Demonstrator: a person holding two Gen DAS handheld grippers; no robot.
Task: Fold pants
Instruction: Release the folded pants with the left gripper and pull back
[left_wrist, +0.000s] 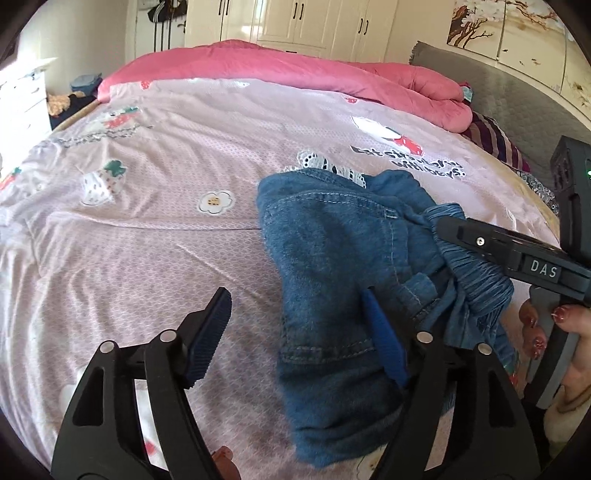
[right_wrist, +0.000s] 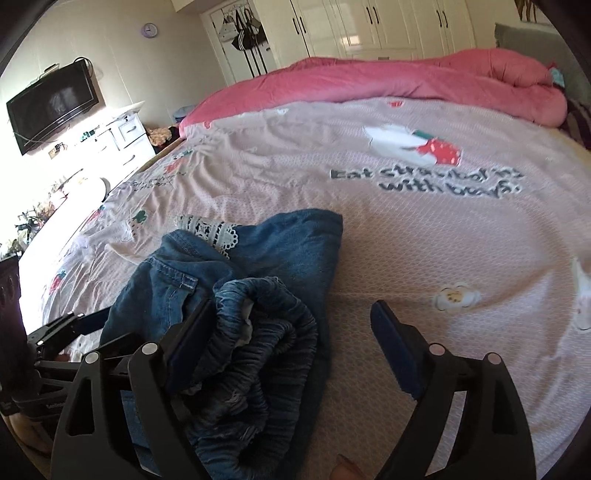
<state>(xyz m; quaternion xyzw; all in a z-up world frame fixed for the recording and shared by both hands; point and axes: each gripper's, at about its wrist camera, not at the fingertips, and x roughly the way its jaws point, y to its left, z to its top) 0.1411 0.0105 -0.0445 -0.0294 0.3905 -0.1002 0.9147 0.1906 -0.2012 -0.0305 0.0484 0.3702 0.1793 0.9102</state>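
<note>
Both jaws spread, gripping nothing: left gripper (left_wrist: 299, 332), right gripper (right_wrist: 291, 354). Jeans (left_wrist: 332, 295) lie bunched lower centre on the bed (left_wrist: 166, 229). Risks: fold springs open as released; elastic waistband (right_wrist: 258, 332) looks set to snag the right gripper's left pad.

Pants (left_wrist: 332, 258): blue denim, lighter stitching, white lace trim (left_wrist: 325, 162) at the far edge. Bed sheet (left_wrist: 166, 229): pale pink, fine lattice print, with white flowers, red strawberries and dark lettering. Quilt (left_wrist: 258, 66): solid deep pink. Wardrobe (left_wrist: 314, 22): cream with black handles. Left gripper (left_wrist: 299, 328): black frame, blue pads. Right gripper (right_wrist: 295, 343): likewise.
</note>
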